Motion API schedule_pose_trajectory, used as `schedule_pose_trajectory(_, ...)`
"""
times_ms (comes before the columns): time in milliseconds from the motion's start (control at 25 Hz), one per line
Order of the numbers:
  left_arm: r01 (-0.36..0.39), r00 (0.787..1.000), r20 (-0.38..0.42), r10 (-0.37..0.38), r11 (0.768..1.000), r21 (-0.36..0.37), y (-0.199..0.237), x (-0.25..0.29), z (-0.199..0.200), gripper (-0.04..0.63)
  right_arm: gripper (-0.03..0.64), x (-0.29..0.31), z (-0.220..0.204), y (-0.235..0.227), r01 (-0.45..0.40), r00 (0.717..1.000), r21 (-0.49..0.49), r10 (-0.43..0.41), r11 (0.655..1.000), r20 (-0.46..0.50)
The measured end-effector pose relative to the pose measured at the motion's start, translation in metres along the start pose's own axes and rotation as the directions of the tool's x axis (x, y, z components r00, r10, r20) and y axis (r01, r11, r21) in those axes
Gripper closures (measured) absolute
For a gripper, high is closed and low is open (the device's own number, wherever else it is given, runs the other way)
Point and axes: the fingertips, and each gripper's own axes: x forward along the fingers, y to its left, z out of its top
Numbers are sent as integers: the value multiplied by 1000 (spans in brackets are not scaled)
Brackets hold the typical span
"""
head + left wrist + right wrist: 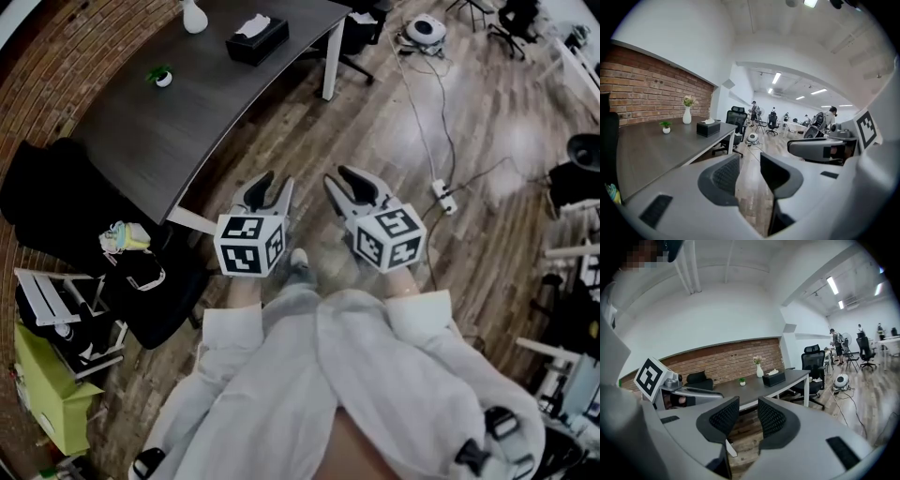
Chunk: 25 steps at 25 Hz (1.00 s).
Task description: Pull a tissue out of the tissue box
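- Head view: the box (257,39) sits at the far end of the dark surface (216,103), and a white tissue (253,23) pokes up from its top slot.
  - A vase (193,15) stands just left of the box, and a small plant (162,77) is further left and closer in.
  - The left gripper (275,187) and right gripper (339,180) are held side by side over the floor, well short of the box. Both sets of jaws are parted and empty.
  - The box lies ahead and to the left of both, and its long axis slants across the surface's end.
  - The left gripper looks slightly nearer.
- Left gripper view: the jaws of the left gripper (750,161) stand apart with only floor between them.
  - The box (708,128) is far off, up and left of the gap, near the corner of the surface (656,150).
  - Reaching it likely needs a swing left as well as a long advance.
- Right gripper view: the jaws of the right gripper (748,404) are also open and hold nothing.
  - The box (773,378) sits beyond them, a little right of the gap, with the tissue upright on top.
  - The vase is just left of the box.
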Motion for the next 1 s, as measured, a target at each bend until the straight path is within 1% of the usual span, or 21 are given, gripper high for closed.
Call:
schedule_pose_trajectory(160, 4, 999, 33, -5, 1000, 14, 44, 22, 35, 476, 515, 47, 30, -8, 28, 999, -31, -28, 999, 26)
schedule_pose_trajectory(240, 11, 999, 37, -12, 1000, 25, 62, 32, 47, 476, 514, 68, 43, -13, 47, 998, -37, -46, 998, 45)
schedule_pose_trajectory(360, 23, 999, 37, -24, 999, 33, 84, 48, 59, 476, 506, 95, 55, -18, 54, 997, -38, -51, 998, 58)
schedule_pose_trajectory(520, 36, 999, 28, -36, 999, 13, 101, 63, 62, 476, 505, 113, 57, -23, 66, 997, -35, -65, 997, 43)
schedule_pose_trajectory(640, 53, 999, 8, -53, 999, 0, 107, 71, 56, 476, 505, 123, 53, -27, 71, 997, -26, -71, 997, 20)
schedule_pose_trajectory(840, 54, 998, -15, -55, 998, -28, 123, 85, 52, 476, 505, 147, 45, -31, 37, 999, -23, -38, 999, -38)
schedule_pose_trajectory(1000, 36, 999, -12, -37, 999, -38, 140, 96, 58, 476, 505, 168, 49, -38, 21, 999, -23, -22, 1000, -42)
